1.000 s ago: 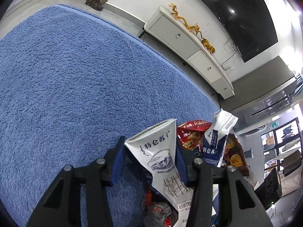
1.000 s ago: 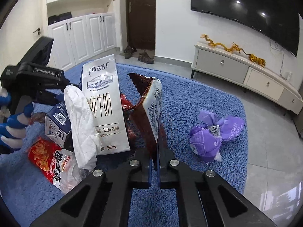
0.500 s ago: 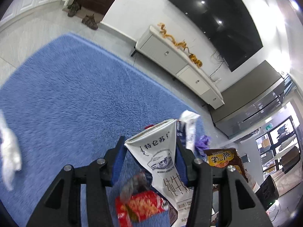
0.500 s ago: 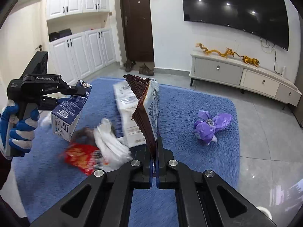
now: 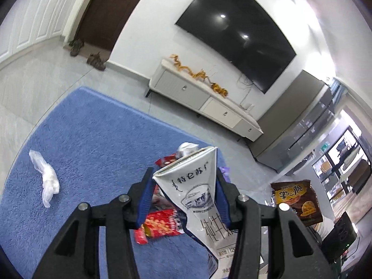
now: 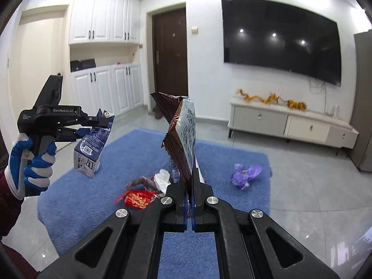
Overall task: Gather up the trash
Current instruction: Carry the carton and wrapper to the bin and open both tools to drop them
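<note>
My left gripper [image 5: 183,186] is shut on a white milk carton [image 5: 197,186], held above the blue rug [image 5: 93,144]. From the right wrist view, that left gripper [image 6: 93,125] sits in a gloved hand, with the carton [image 6: 93,146] hanging from it. My right gripper [image 6: 189,186] is shut on a brown snack bag [image 6: 183,139], held upright; the same bag [image 5: 296,200] shows at the right of the left wrist view. On the rug lie a red wrapper [image 6: 137,198], a white tissue [image 6: 162,177], a purple wrapper [image 6: 246,176] and a clear plastic bag [image 5: 46,179].
A white TV cabinet [image 6: 290,123] with gold ornaments stands against the far wall under a black TV [image 6: 279,39]. A dark door [image 6: 171,53] with shoes [image 5: 95,59] in front and white cupboards [image 6: 104,88] are at the back. Grey tiled floor [image 6: 302,186] surrounds the rug.
Both grippers have risen, each keeping its item, and the rug looks farther away. The clear plastic bag dropped away from the carton and now lies on the rug to the left.
</note>
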### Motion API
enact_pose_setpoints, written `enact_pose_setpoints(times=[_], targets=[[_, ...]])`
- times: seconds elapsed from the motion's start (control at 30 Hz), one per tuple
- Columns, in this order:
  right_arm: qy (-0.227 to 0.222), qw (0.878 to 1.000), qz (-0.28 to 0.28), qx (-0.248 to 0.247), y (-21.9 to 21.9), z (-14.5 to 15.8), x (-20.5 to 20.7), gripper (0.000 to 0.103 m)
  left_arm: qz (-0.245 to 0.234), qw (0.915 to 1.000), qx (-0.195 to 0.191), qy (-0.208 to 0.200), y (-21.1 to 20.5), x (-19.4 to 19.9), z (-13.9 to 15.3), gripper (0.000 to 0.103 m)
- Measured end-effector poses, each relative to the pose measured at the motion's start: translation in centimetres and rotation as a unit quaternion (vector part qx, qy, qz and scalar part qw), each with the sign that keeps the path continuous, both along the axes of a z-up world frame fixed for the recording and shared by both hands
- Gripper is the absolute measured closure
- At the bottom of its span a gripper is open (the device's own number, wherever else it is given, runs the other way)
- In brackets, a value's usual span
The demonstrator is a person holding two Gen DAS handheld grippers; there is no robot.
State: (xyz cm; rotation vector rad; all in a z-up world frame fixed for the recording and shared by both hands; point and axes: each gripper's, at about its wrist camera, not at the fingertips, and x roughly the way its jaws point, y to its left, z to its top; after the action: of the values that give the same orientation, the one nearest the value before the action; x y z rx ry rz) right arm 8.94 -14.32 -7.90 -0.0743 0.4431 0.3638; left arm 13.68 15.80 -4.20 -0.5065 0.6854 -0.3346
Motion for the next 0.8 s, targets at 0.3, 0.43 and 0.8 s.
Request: enact_pose_setpoints(times=[0.3,0.43,0.8], targets=[[-0.035,0.997,-0.067,0.016,-6.2,1.1,-5.9,0.102,-0.086,0.9951,0.044,-0.019,-10.8,-1.4,3.4,0.057],[-0.031,0.992,-0.120,0.035,-11.2,-0.2,-7.6,0.102,-0.144,0.9871,0.069,-0.008,-18.4,-0.8,3.1,0.057],[0.060,0.954,-0.275,0.101,-24.6,-9.8,-9.4,0.102,-0.281,0.9499,0.124,0.059,-39.6,0.2,-3.1,0.057]])
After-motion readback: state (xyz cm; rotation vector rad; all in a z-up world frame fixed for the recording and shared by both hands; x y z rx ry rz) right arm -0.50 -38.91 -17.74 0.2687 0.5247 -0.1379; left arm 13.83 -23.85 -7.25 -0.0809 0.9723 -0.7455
